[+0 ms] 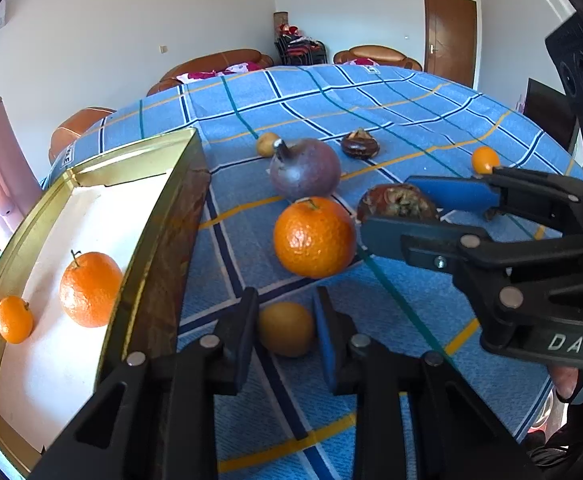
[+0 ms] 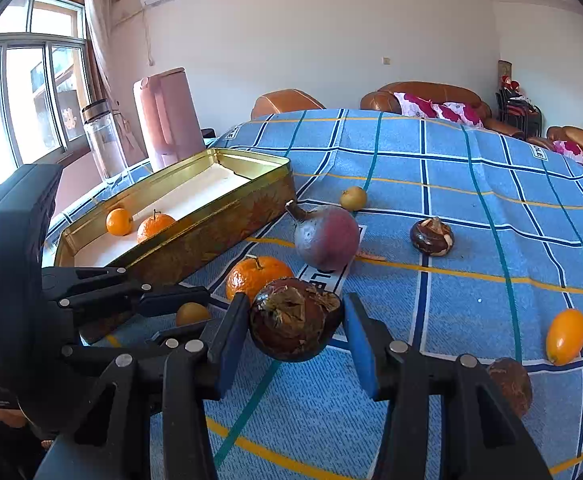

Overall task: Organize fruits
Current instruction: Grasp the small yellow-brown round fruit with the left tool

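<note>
Worktop: blue checked cloth, most fruit loose on it, outside the tin.
Tin: holds just two oranges; I'd say the sorting is barely begun.
Purple fruit: beside the tin, untouched.
Orange: loose, near the tin's long wall.
Brown husked fruit: farther from the tin; right hand-held gripper spread around it, not yet clamped.
Small yellow fruit: close by the tin; left hand-held gripper parted either side, not gripping.
Remaining: several small fruits well away from the tin.
</note>
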`<state>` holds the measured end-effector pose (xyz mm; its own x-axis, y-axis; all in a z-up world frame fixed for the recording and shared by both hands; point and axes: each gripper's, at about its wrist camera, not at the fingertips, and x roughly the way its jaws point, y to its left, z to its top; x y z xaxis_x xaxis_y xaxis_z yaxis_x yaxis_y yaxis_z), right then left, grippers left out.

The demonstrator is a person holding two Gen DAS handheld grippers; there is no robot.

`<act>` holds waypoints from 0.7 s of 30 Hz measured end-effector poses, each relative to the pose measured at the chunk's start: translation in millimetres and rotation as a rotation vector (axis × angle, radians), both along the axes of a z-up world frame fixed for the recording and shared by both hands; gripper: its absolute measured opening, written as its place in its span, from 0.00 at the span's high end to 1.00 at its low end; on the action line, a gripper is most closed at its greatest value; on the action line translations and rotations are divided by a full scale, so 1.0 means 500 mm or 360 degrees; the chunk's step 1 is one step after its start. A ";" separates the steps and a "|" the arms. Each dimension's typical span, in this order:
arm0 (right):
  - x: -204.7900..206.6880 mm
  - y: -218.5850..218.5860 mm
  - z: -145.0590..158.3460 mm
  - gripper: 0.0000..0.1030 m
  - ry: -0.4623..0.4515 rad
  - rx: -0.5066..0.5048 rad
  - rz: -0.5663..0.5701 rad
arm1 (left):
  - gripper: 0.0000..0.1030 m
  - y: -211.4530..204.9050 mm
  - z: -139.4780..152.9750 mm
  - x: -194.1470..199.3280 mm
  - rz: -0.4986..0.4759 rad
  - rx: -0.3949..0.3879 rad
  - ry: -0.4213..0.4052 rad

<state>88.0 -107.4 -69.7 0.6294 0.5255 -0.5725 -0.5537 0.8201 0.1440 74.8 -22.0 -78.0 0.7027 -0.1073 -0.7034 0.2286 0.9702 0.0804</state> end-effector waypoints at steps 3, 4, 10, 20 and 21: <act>-0.003 0.005 0.000 0.52 -0.0015 -0.0023 0.0004 | 0.71 0.001 0.000 -0.003 -0.0003 -0.0004 -0.0017; -0.004 0.005 0.001 0.52 -0.0021 -0.0026 0.0004 | 0.72 0.001 0.001 -0.004 -0.0004 -0.0004 -0.0022; -0.009 0.005 0.003 0.52 -0.0054 -0.0030 0.0010 | 0.72 0.007 0.008 -0.015 -0.0002 -0.0036 -0.0084; -0.024 0.006 0.008 0.52 -0.0132 -0.0029 0.0019 | 0.72 0.015 0.018 -0.029 0.0005 -0.0085 -0.0185; -0.025 0.006 0.009 0.52 -0.0136 -0.0029 0.0022 | 0.72 0.016 0.019 -0.030 0.0008 -0.0087 -0.0194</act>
